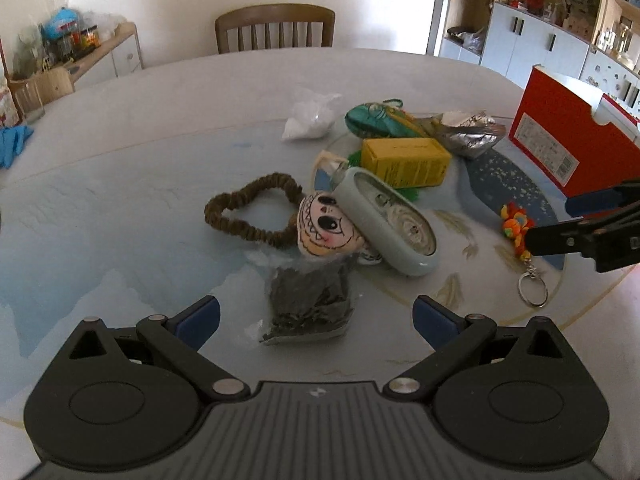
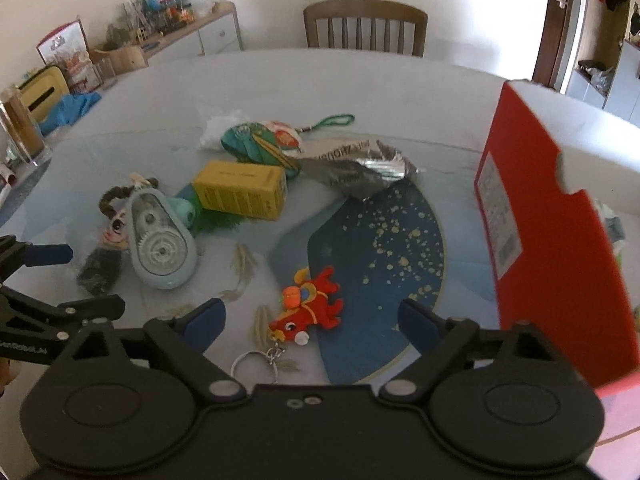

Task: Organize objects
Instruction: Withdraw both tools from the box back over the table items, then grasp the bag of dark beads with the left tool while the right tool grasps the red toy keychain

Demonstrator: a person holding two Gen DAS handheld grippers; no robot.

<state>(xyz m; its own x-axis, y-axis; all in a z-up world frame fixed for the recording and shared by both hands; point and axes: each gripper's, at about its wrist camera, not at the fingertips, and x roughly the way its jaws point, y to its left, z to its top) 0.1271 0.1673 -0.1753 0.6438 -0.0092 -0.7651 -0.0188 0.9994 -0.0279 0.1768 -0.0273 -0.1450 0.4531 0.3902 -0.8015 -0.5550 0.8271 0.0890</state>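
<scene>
My left gripper (image 1: pixel 316 316) is open and empty, its fingers either side of a small clear bag of dark bits (image 1: pixel 310 304). Beyond lie a face doll (image 1: pixel 326 226), a brown scrunchie (image 1: pixel 248 212), a pale green tape dispenser (image 1: pixel 390 220), a yellow box (image 1: pixel 406 160), a teal pouch (image 1: pixel 374 120) and a silver foil bag (image 1: pixel 472 136). My right gripper (image 2: pixel 312 320) is open and empty around a red plush keychain (image 2: pixel 310 312). A red box (image 2: pixel 560 248) stands at the right.
A white plastic bag (image 1: pixel 310 118) lies behind the pile. A wooden chair (image 1: pixel 276 28) stands at the far table edge. A blue cloth (image 2: pixel 70 106) and a clear canister (image 2: pixel 20 124) sit at the left; a cluttered sideboard (image 2: pixel 180 28) behind.
</scene>
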